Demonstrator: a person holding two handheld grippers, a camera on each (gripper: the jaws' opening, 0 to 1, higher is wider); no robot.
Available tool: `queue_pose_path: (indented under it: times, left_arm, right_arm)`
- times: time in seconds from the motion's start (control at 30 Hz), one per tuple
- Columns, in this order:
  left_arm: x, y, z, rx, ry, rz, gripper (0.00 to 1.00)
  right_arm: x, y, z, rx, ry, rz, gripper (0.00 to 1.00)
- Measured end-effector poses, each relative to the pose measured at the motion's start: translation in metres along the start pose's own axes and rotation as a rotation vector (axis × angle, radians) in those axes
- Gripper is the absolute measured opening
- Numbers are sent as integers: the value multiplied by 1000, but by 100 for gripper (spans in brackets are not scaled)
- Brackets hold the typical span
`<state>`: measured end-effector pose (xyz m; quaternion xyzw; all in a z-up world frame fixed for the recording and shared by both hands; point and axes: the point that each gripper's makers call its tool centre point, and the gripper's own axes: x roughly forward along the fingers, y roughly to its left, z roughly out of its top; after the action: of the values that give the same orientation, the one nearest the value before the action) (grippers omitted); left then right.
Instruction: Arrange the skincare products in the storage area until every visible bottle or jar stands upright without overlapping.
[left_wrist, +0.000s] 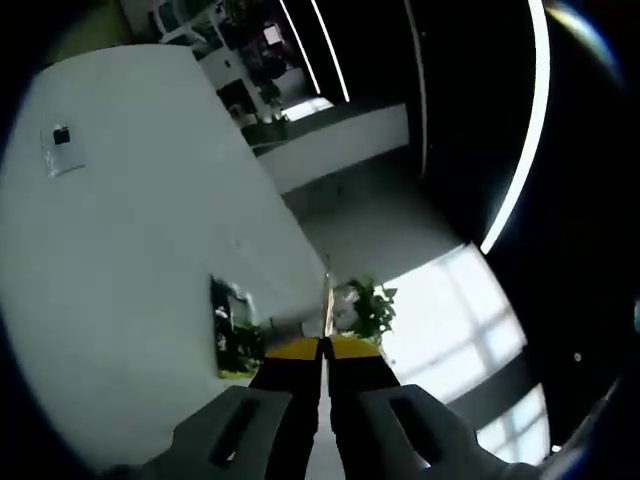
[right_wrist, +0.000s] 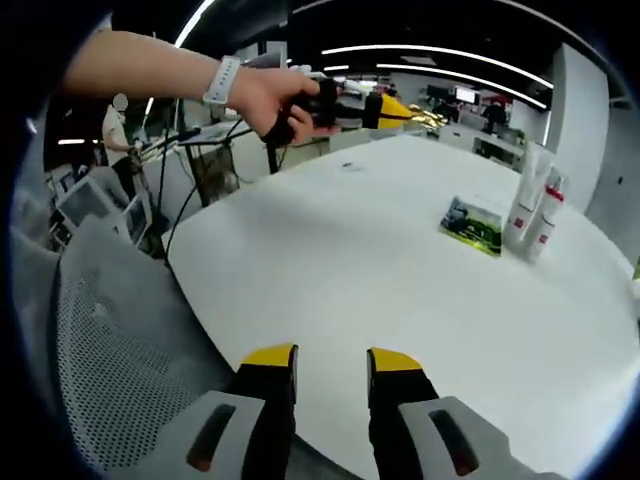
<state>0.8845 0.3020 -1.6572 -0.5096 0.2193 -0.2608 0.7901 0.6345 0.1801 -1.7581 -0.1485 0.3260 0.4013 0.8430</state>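
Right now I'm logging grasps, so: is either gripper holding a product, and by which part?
Nothing is held. The right gripper is open over the table edge; the left gripper is shut on nothing. The two tubes stand untouched.

The room is lit from above by long ceiling light strips (right_wrist: 440, 52), which look like thin bright lines on a dark ceiling. In the left gripper view the same kind of strip (left_wrist: 528, 130) bends strongly near the edge because of the fisheye lens, and the window panes (left_wrist: 470, 330) are washed out by glare. This view is tilted, soft and a little blurred. The white table (right_wrist: 400, 290) in the right gripper view is evenly bright with only weak shadows. The far background there is out of focus, and straight lines curve toward the border.
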Motion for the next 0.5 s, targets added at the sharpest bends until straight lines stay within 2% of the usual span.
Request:
queue_pose_path:
  times: [0.23, 0.5]
  left_arm:
    - [15, 6, 1, -16, -1, 12, 0]
    - [29, 29, -1, -52, 8, 44, 0]
  right_arm:
    - [0, -1, -2, -2, 12, -4, 20]
    - [2, -1, -5, -4, 28, -5, 19]
